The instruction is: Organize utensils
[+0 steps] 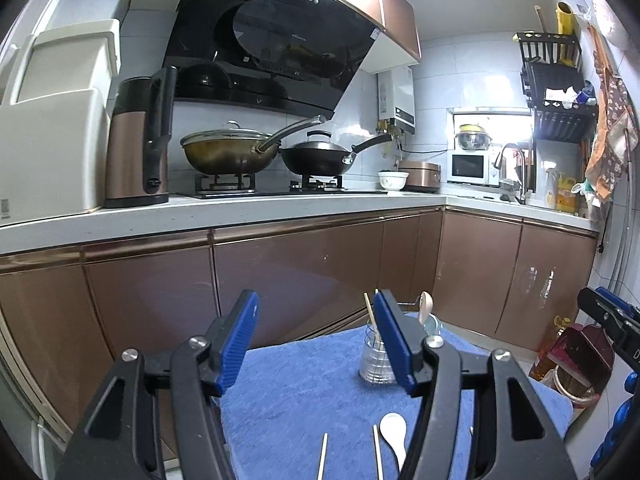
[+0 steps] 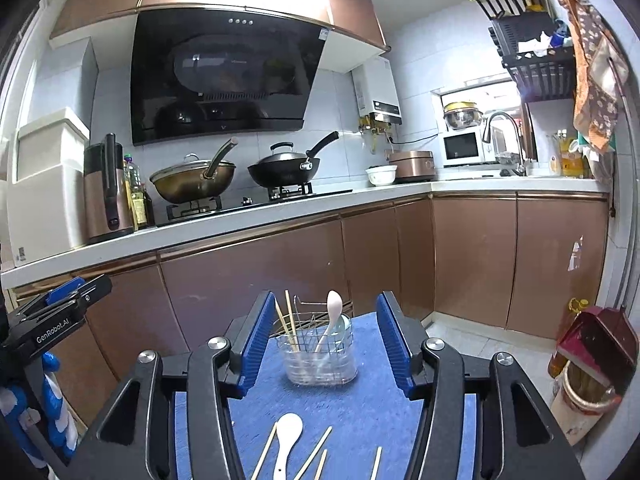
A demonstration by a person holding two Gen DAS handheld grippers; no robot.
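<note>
A clear utensil holder (image 2: pixel 320 350) with a wire rack stands at the far end of a blue towel (image 2: pixel 352 408). It holds two chopsticks (image 2: pixel 289 320) and a white spoon (image 2: pixel 330 318). It also shows in the left wrist view (image 1: pixel 376 360), partly behind a finger. A white spoon (image 2: pixel 286 442) and several loose chopsticks (image 2: pixel 316 456) lie on the towel near me; they also show in the left wrist view, the spoon (image 1: pixel 394 436) and chopsticks (image 1: pixel 323 456). My left gripper (image 1: pixel 316 344) and right gripper (image 2: pixel 324 344) are open and empty above the towel.
Brown kitchen cabinets (image 2: pixel 280 272) and a white counter (image 1: pixel 240 204) with two woks (image 1: pixel 316 156), a kettle (image 1: pixel 140 140) and a bowl stand behind. An oil bottle and a red dustpan (image 2: pixel 596 344) sit on the floor at the right.
</note>
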